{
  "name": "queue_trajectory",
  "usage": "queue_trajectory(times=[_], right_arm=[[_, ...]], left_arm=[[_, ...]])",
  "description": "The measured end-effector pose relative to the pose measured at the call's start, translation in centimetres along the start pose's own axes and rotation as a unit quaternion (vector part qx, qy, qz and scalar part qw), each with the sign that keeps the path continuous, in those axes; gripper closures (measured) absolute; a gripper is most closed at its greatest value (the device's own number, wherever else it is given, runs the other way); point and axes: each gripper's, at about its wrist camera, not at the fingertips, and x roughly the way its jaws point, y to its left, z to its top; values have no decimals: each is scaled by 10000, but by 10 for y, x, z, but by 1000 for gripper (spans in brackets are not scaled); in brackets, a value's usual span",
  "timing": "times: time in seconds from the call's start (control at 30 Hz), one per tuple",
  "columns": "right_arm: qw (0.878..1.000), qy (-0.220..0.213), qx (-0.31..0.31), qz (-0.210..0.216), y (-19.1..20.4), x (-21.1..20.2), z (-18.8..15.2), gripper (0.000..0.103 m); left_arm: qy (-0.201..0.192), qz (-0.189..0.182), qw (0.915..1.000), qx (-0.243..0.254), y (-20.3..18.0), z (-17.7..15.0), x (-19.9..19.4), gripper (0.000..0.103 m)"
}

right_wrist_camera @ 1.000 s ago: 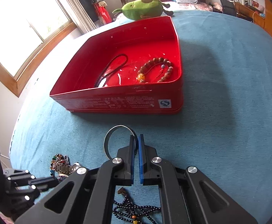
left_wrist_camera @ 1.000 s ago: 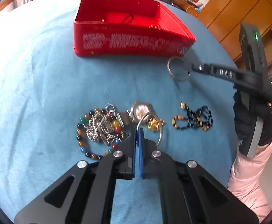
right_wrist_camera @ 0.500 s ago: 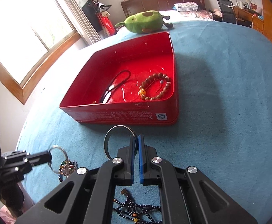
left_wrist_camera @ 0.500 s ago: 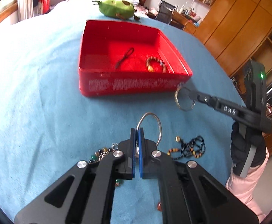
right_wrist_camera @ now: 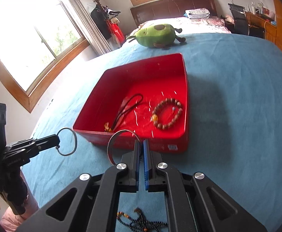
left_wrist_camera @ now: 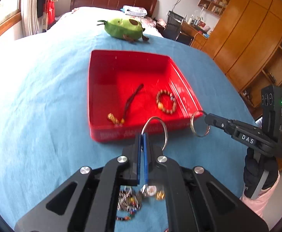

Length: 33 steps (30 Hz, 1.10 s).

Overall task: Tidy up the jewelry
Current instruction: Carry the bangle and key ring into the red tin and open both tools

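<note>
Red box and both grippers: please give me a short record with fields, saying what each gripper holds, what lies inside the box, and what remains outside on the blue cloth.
left gripper: shut on a silver bangle
right gripper: shut on a silver ring
red box: open, on the blue cloth
inside box: brown bead bracelet, dark cord with gold charm
outside box: black bead strand, mixed jewelry pile
behind box: green avocado plush
</note>
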Motion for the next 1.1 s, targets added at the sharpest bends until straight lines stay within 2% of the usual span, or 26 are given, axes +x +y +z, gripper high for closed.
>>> queue_trajectory(times=[0.13, 0.3, 0.73, 1.1], right_arm=[[9999, -25, 1, -152, 1, 16, 21, 100], [9995, 43, 88, -301, -5, 46, 42, 100], [9978, 385, 173, -521, -17, 110, 70, 100], [9956, 585, 81, -726, -16, 141, 79, 100]], left_arm=[[-52, 26, 9999, -112, 6, 22, 14, 102], [93, 43, 9996, -272, 17, 41, 47, 102], [290, 89, 9979, -567, 44, 78, 108, 102], [506, 132, 9968, -599, 50, 86, 136, 102]])
